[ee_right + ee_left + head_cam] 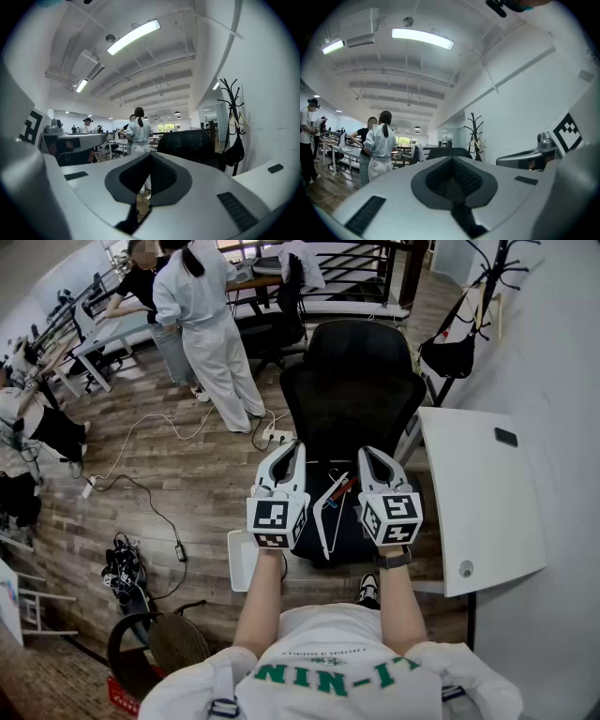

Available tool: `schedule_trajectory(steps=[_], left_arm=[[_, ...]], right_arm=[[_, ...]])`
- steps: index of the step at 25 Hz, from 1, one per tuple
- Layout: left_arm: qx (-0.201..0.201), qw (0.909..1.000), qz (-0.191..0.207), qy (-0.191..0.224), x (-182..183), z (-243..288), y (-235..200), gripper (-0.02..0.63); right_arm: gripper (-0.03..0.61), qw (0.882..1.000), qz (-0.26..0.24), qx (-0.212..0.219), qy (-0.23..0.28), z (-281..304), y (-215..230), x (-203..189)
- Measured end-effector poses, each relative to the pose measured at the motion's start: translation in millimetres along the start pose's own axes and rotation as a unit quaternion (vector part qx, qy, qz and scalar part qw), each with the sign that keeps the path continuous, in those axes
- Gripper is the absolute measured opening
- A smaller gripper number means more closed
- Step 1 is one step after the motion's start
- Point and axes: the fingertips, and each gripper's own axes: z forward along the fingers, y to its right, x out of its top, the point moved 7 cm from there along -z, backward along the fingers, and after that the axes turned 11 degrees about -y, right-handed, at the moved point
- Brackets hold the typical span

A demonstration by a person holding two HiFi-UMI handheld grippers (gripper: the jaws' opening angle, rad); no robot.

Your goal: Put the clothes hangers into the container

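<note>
the left gripper (289,457) and right gripper (373,461) hover side by side, jaws closed, empty. hangers (329,512) lie on the black chair (352,381) below.

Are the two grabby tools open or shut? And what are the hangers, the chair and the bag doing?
Left tool: shut, nothing in it.
Right tool: shut, nothing in it.
Thin white and red clothes hangers: lying on the chair seat, not held.
Black mesh office chair: standing upright, nobody sitting on it.
Black bag: hanging from the dark coat stand.
</note>
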Motion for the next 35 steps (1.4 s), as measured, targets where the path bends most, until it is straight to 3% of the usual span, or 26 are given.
schedule_trajectory(steps=[7, 17, 25, 29, 35], left_arm=[[-0.016, 0.9996, -0.014, -0.015, -33, 24, -2, 0.014], [-0.047, 0.9921, -0.055, -0.102, -102, 67, -7, 0.014], [-0.057, 0.989, -0.06, -0.123, -168, 115, -8, 0.014], [-0.066, 0.9854, -0.067, -0.142, -209, 160, -14, 0.014], [-0.086, 0.9812, -0.061, -0.162, -280, 213, -14, 0.014]], right_arm=[[0.017, 0.999, 0.042, 0.006, -0.023, 22, 20, -31], [0.043, 0.989, 0.068, 0.019, -0.132, 66, 39, -116], [0.129, 0.968, 0.099, 0.053, -0.225, 133, 62, -206], [0.149, 0.958, 0.109, 0.057, -0.259, 194, 85, -255], [0.238, 0.926, 0.171, 0.069, -0.33, 270, 110, -360]])
